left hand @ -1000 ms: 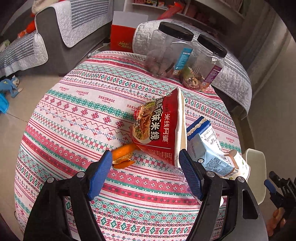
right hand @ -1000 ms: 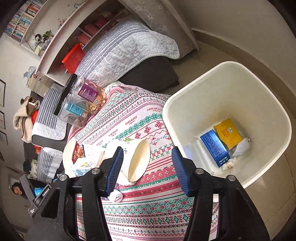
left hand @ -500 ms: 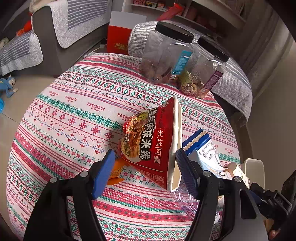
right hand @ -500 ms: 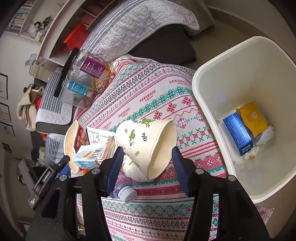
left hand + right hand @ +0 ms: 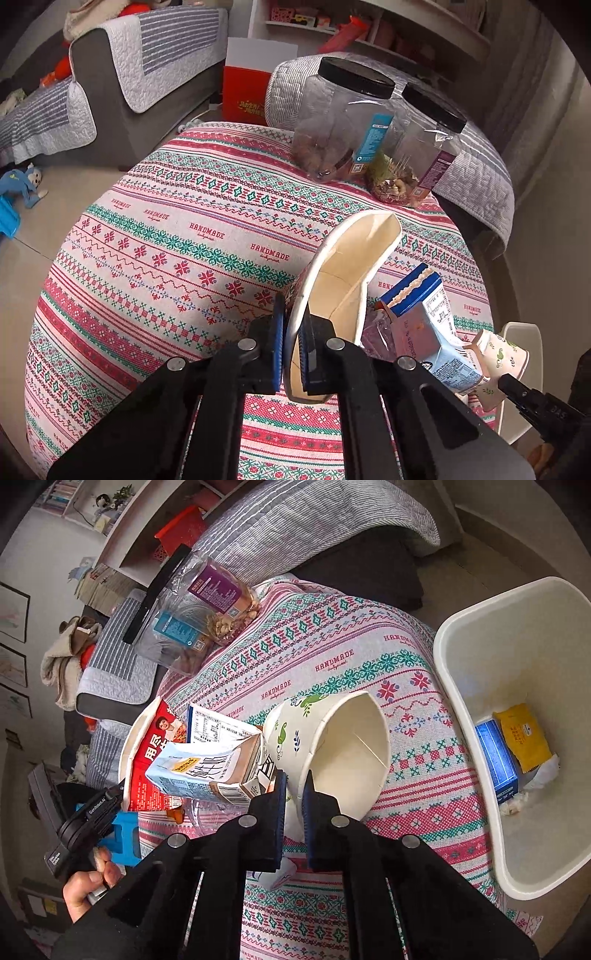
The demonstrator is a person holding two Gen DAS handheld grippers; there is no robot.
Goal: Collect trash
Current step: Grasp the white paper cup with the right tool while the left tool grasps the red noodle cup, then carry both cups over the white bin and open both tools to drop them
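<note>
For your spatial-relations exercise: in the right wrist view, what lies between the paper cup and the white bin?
Only bare patterned tablecloth separates the paper cup from the white bin; the right wrist view shows this.

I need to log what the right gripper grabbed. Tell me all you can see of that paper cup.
The paper cup is white with green leaf and dark blue prints outside, plain cream inside with a seam. It lies tilted on its side, mouth squashed out of round and empty. The right gripper pinches its rim wall, one pad inside. It sits over the patterned tablecloth, beside the milk carton.
</note>
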